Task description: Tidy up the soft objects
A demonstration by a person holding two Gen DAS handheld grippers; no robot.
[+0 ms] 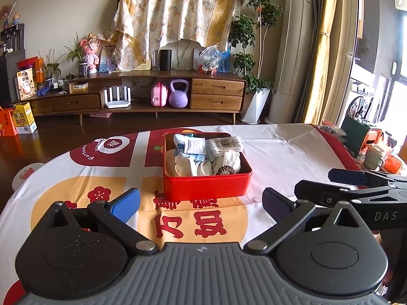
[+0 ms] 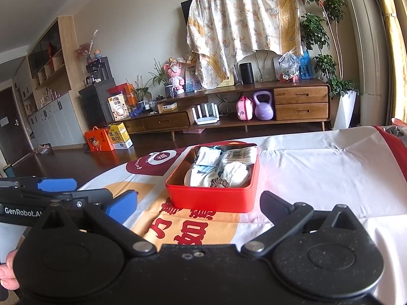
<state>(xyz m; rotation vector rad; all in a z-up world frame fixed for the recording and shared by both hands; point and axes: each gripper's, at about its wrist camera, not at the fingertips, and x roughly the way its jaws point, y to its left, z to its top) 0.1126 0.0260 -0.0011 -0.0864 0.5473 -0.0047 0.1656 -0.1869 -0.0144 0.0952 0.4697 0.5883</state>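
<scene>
A red tin box point(image 1: 206, 186) stands on the table point(image 1: 279, 152) ahead of both grippers; it also shows in the right wrist view point(image 2: 213, 198). It holds white socks point(image 1: 188, 167), a white cloth point(image 1: 229, 160), a pack of cotton swabs point(image 1: 225, 143), a small packet point(image 1: 194, 145) and a brown scrunchie point(image 1: 225, 170). My left gripper point(image 1: 201, 204) is open and empty, just short of the box. My right gripper point(image 2: 198, 204) is open and empty, near the box's front wall. The right gripper shows at the right of the left wrist view point(image 1: 338, 185).
The table has a white, red and orange printed cloth point(image 2: 305, 172). Mugs and clutter point(image 1: 374, 156) sit at its right edge. A wooden TV cabinet point(image 1: 162, 94) stands across the dark floor, with a draped cloth point(image 1: 178, 12) above.
</scene>
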